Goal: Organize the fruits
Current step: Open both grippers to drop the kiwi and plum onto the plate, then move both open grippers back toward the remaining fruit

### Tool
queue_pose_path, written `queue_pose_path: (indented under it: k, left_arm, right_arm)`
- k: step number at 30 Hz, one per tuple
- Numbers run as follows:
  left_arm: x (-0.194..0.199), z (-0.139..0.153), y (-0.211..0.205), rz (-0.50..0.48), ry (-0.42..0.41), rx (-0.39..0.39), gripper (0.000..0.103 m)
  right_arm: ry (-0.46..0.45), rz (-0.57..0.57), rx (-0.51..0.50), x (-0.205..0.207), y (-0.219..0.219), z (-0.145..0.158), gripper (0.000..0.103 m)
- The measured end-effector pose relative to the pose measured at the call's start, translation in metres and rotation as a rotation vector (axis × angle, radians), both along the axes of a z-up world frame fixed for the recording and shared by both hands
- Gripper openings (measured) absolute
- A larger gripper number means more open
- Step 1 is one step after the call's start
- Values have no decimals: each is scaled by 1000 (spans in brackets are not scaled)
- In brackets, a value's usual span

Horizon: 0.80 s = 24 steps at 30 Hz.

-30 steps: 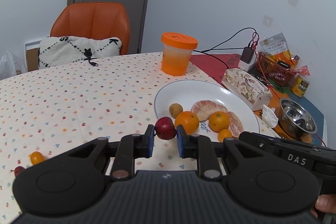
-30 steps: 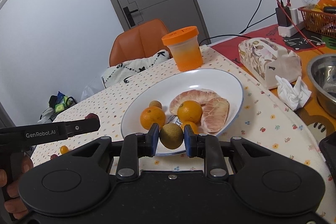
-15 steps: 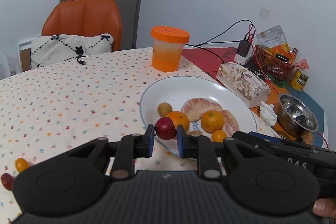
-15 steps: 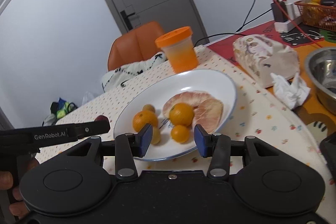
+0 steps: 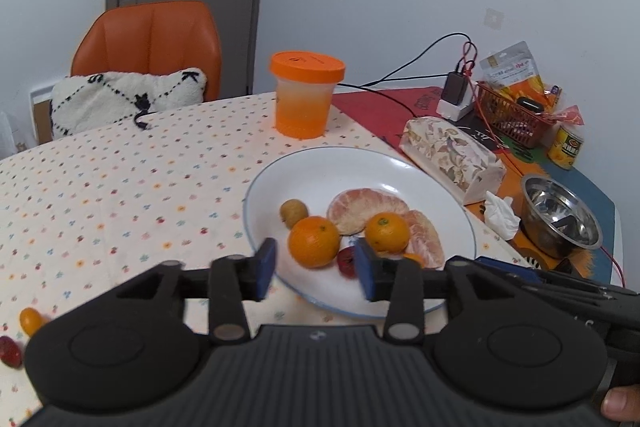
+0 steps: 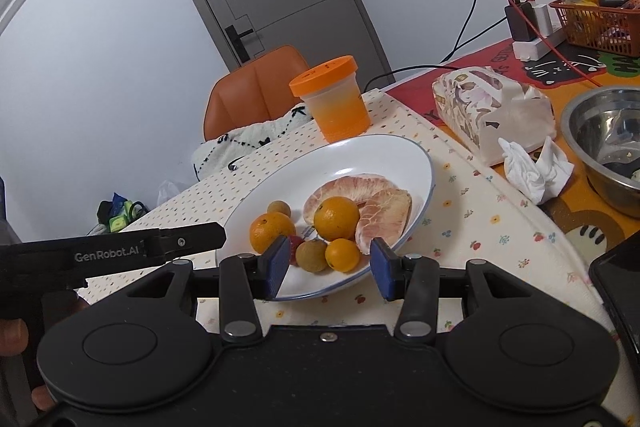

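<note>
A white plate (image 5: 344, 167) (image 6: 380, 155) holds pomelo pieces (image 5: 362, 205) (image 6: 348, 191), two oranges (image 5: 314, 241) (image 6: 336, 219), small brown fruits (image 5: 294, 213) (image 6: 312, 255) and a small kumquat (image 6: 342, 255). A dark red fruit (image 5: 347, 261) (image 6: 296, 245) lies on the plate's near side. My left gripper (image 5: 316, 269) stands open over the plate's near rim, the red fruit loose between its fingers. My right gripper (image 6: 330, 269) is open too, at the near rim, holding nothing. A kumquat (image 5: 31, 319) and a red fruit (image 5: 10, 351) lie on the tablecloth at far left.
An orange-lidded tub (image 5: 306, 95) stands behind the plate. A tissue pack (image 5: 452, 151), crumpled tissue (image 5: 500, 215), steel bowl (image 5: 560, 223), red basket (image 5: 508, 111), can (image 5: 566, 147) and charger cables crowd the right. An orange chair (image 5: 148, 43) with a cushion sits behind the table.
The left gripper moved right over the plate and opened, dropping the red fruit on it. The right gripper opened and left its brown fruit on the plate, then drew back slightly.
</note>
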<state>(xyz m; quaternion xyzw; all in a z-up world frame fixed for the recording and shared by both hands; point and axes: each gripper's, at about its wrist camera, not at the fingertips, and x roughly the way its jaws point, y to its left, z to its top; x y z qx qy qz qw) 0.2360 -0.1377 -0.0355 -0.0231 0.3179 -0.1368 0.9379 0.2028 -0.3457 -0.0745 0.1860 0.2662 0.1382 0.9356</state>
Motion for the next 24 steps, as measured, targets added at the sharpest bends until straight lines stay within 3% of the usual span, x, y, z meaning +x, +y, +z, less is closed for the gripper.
queue_pose_path:
  k: [4,7,13,24]
  left_arm:
    - [-7,4,12,37,-21,-2,75]
    - [-13,5,19,53,-38,23,84]
    - [-20,5,37,66,-19,36,92]
    - [-34,7,61,92,26,19,92]
  right_arm:
    - [-4,2,-1,-3,4,2,47]
    - [-6,6,-3,-5,8,3,54]
    - [-13,10,-17,-9,17,8,65]
    - [-22,23,-51,-19,33,16,89]
